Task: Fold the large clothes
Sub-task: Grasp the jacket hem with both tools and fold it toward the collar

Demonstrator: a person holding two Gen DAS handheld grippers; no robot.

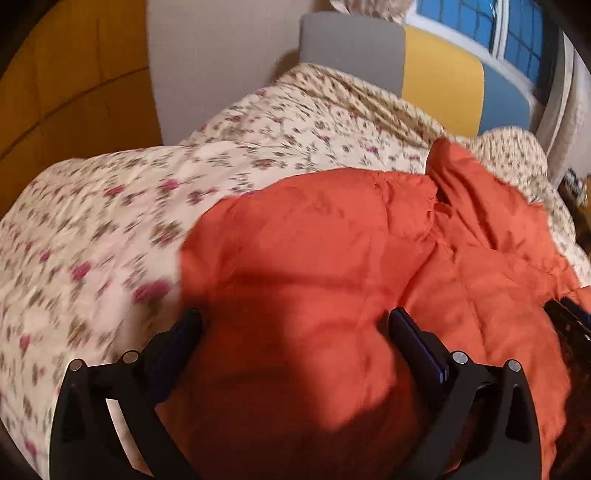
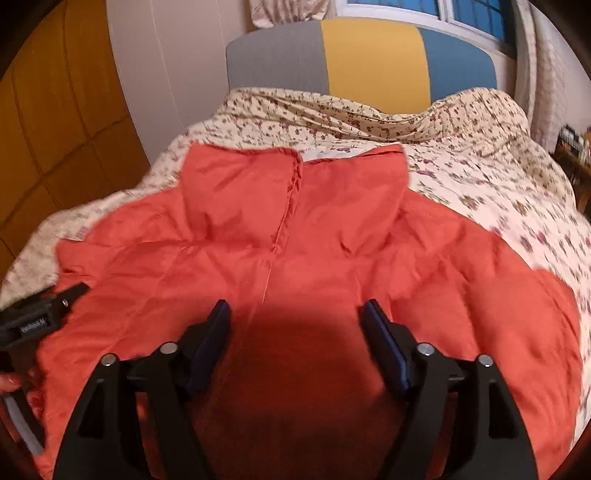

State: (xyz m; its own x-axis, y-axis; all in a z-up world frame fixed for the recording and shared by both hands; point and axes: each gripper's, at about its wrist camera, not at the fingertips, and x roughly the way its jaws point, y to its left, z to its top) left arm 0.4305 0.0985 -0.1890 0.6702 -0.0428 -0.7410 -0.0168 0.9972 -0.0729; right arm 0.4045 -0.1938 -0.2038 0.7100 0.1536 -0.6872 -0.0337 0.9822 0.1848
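Note:
A large orange puffer jacket (image 2: 314,221) lies spread on a floral bedspread (image 2: 480,177), collar toward the headboard. In the left wrist view the jacket (image 1: 314,258) fills the middle and right. My left gripper (image 1: 295,321) is open, its jaws wide apart just above the jacket's left part. My right gripper (image 2: 297,310) is open too, hovering over the jacket's middle below the collar seam. The left gripper also shows at the left edge of the right wrist view (image 2: 44,314); the right gripper shows at the right edge of the left wrist view (image 1: 569,317).
The floral bedspread (image 1: 110,229) covers the bed on all sides of the jacket. A grey, yellow and blue headboard (image 2: 369,59) stands at the far end. A wooden wardrobe (image 2: 55,129) is at the left, a window (image 2: 469,11) at the back.

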